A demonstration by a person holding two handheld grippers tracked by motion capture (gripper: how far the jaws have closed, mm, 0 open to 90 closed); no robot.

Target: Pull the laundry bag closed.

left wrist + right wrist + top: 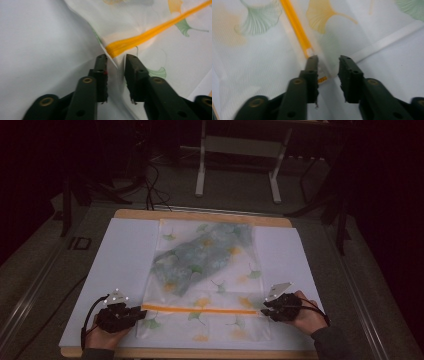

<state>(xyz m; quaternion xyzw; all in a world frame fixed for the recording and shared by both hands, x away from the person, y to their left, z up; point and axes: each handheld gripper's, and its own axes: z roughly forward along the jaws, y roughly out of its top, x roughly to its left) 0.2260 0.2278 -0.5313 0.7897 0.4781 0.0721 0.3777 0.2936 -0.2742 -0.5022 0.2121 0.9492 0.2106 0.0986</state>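
A: Where's the mesh bag (205,275)?
B: Flat on the white sheet (120,260), orange zipper (200,310) nearest the person.
A: The left hand-held gripper (134,314)?
B: Spread, bag corner between the jaws. The right hand-held gripper (266,309) is spread too, at the zipper's other end.

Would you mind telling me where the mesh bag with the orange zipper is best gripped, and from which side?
I would grip the mesh bag at the two ends of its orange zipper, coming in from its side edges. It lies flat, so only the thin edges give the jaws something to close over. The left gripper and right gripper sit there, jaws parted around the fabric.
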